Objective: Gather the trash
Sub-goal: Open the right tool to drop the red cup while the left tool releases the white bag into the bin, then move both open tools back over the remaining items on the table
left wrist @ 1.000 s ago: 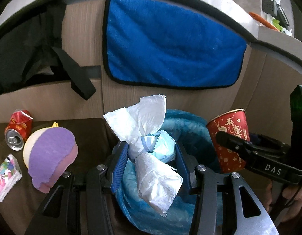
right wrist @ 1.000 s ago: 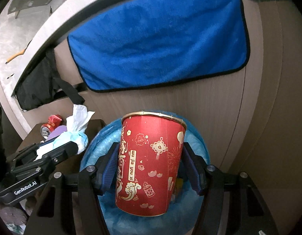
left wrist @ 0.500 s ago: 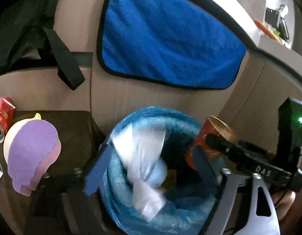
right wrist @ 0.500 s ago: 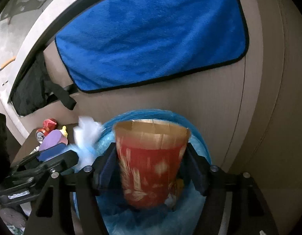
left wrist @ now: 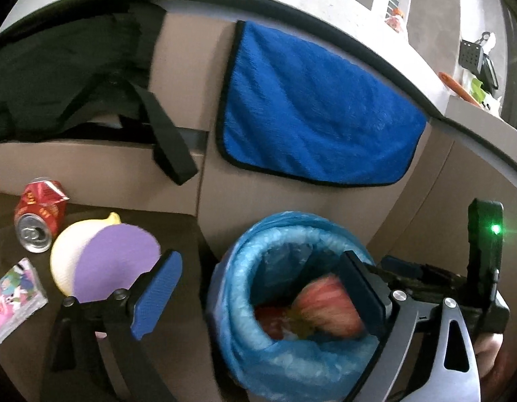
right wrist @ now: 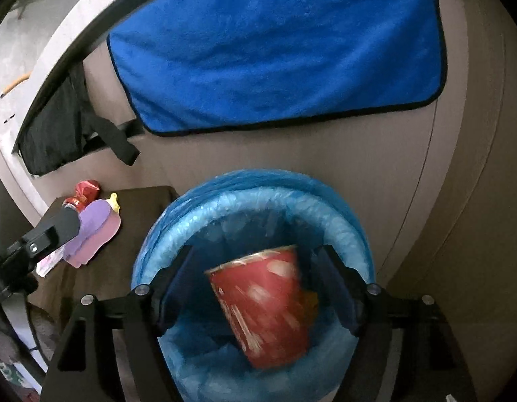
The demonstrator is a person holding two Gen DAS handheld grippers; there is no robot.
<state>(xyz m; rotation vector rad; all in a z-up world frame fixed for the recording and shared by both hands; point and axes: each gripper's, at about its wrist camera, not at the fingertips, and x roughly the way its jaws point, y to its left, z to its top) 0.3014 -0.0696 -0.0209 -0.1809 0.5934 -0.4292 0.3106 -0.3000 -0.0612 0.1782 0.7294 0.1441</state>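
The drop step is in hand: the right gripper (right wrist: 258, 284) hangs over the bin (right wrist: 205, 214), its jaws spread wide and grasping nothing, and the red cup (right wrist: 263, 305) sits blurred between them, clear of both pads, so I judge it to be falling into the blue liner. The cup is tilted, its long axis leaning off upright with the gold-rimmed mouth up and toward the cabinet wall and its base down toward the camera. In the left view the cup (left wrist: 328, 308) shows as a pale red smear low inside the bin (left wrist: 245, 278), with other red and yellow scraps beside it; I cannot tell whether it has landed yet. The left gripper (left wrist: 258, 291) is also released, jaws wide, one blue pad over the brown table (left wrist: 178, 227) near its right edge and the other over the bin mouth; it carries nothing. Trash is left on the table: a crushed can (left wrist: 39, 214) lying near the back edge with its top toward the camera, and a bright packet (left wrist: 14, 298) near the front left. A purple and cream toy (left wrist: 107, 264) lies between can and gripper and may not be trash. The next move, I judge, calls for swinging a gripper left over the table, lining the jaws across the can's width and closing gently, since the dented can may slip or roll.
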